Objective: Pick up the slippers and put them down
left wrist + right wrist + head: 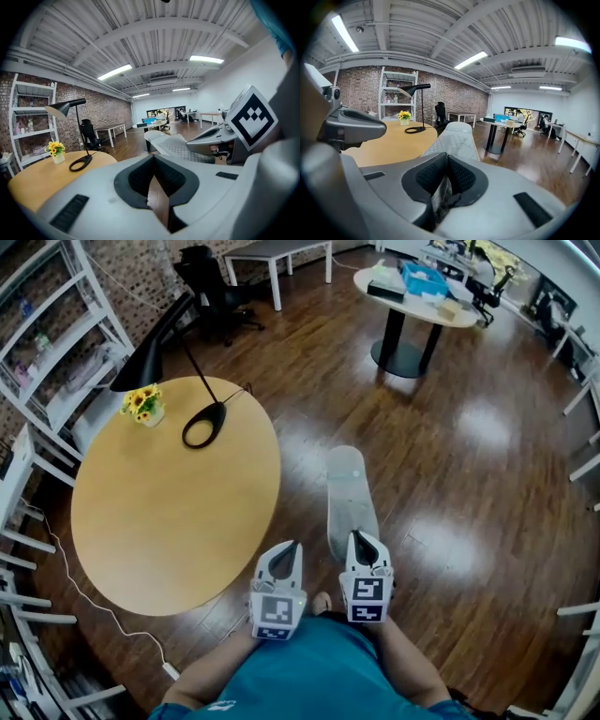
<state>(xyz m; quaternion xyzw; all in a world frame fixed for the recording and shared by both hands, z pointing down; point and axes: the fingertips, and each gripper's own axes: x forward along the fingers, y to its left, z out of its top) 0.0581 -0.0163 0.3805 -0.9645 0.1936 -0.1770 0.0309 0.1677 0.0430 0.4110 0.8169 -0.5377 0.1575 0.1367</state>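
Tabletop (169, 521), round and pale, bears only a lamp (202, 423) and flowers (142, 405) near its far edge. One grey slipper (349, 498) juts out above the wooden floor, off the tabletop's right edge, its near end clamped in the right claw (364, 545). Left claw (286, 554) is closed on nothing. This looks like the carrying step; next, lower the slipper flat onto a chosen spot, then let go.

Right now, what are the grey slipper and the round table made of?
The slipper looks like soft fabric or foam, matte: a quilted diamond pattern shows. The round table looks like pale wood or veneer, smooth with low sheen; grain is too faint to be sure.
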